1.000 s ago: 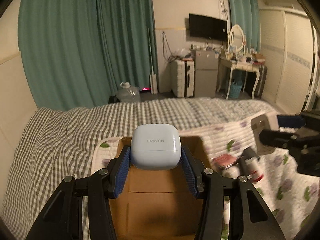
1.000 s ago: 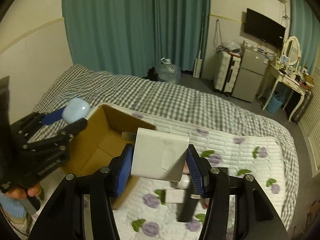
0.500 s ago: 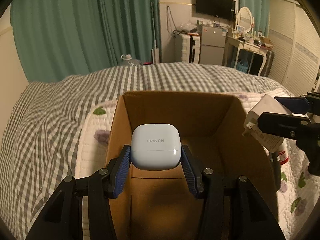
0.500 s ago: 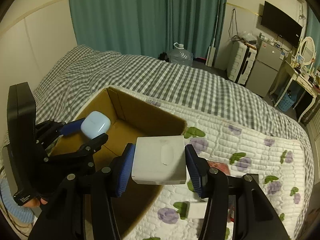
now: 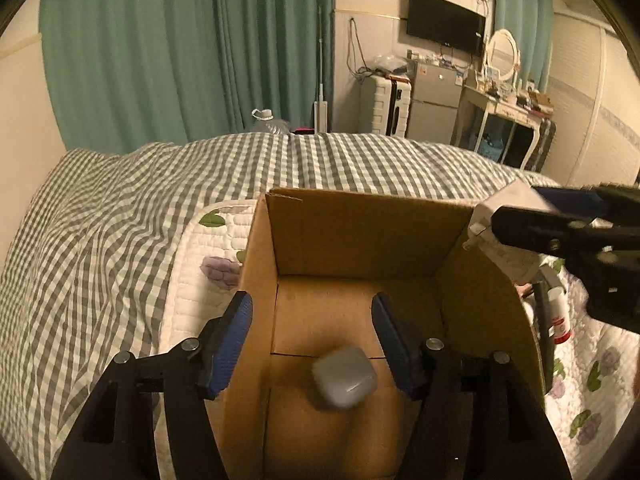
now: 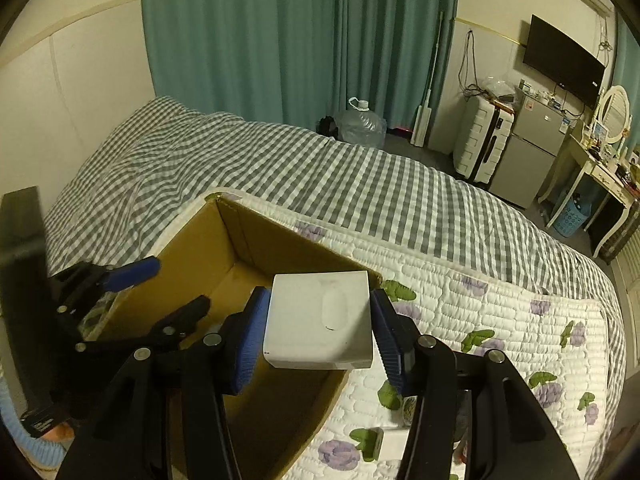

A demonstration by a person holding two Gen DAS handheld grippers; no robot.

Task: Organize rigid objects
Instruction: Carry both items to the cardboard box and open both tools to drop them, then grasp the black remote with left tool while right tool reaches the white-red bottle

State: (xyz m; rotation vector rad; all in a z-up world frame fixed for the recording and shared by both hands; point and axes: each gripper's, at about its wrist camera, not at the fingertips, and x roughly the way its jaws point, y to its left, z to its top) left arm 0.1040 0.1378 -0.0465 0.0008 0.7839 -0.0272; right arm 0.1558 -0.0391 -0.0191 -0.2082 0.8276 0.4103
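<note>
An open cardboard box (image 5: 360,232) (image 6: 224,256) stands on the bed's floral quilt. My left gripper (image 5: 312,340) is open over the box, its jaws wide apart. A pale blue earbud case (image 5: 345,376), blurred, is inside the box below the jaws, free of them. My right gripper (image 6: 318,330) is shut on a white square box (image 6: 320,320) and holds it over the cardboard box's right rim; it also shows at the right of the left wrist view (image 5: 504,216).
Small items lie on the quilt right of the box: a white tube with red label (image 5: 558,314) and white pieces (image 6: 380,442). A grey checked bedspread (image 5: 120,216) covers the rest of the bed. A wall is to the left.
My left gripper has opened and let go of the earbud case, which has dropped into the box. My right gripper with the white box has moved closer over the box's rim.
</note>
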